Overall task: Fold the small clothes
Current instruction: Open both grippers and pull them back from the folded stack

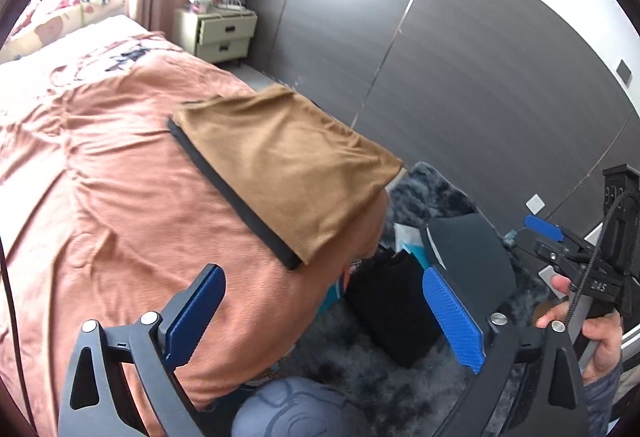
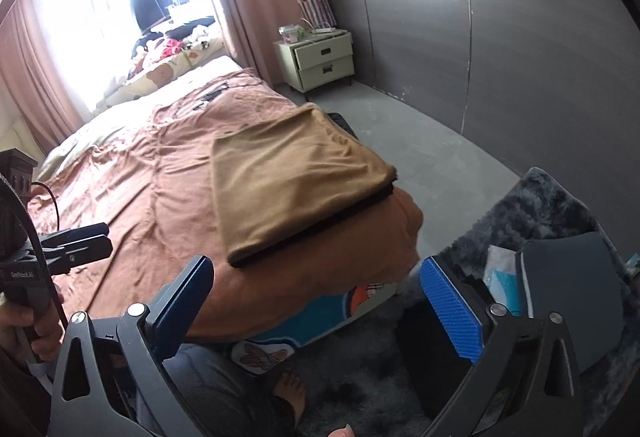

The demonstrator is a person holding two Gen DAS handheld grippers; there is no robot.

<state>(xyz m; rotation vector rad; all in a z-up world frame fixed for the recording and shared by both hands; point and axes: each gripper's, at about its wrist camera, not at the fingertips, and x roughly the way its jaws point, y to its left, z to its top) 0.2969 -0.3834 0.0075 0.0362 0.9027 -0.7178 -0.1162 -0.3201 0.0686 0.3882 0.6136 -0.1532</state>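
The only writing that can be partly read sits on the gripper bodies: in the right wrist view the left gripper (image 2: 76, 241) carries a small label that seems to begin "Gen" and is otherwise too blurred to make out, and in the left wrist view the right gripper (image 1: 556, 237) shows a few pale letters that cannot be read. The folded brown garment (image 1: 288, 165) lies flat on a dark board (image 1: 236, 197) at the near corner of the bed (image 1: 100, 177), on the pinkish-orange bedspread, with the board's black edge showing along one side. Both grippers are held clear of it and grip nothing: the left gripper (image 1: 324, 313) has its blue pads (image 1: 452, 317) spread wide apart, and the right gripper (image 2: 316, 309) likewise stands wide apart over the bed's corner. On the grey shaggy rug (image 1: 432, 189) beside the bed stands an open dark box (image 2: 432, 357) with its lid (image 2: 572, 293) raised; something white and turquoise shows behind it, but the contents are too dark to tell. A cream nightstand (image 2: 320, 61) with two drawers stands by the dark wall panels, bearing a striped bag (image 2: 316, 7) with red handles and a small container
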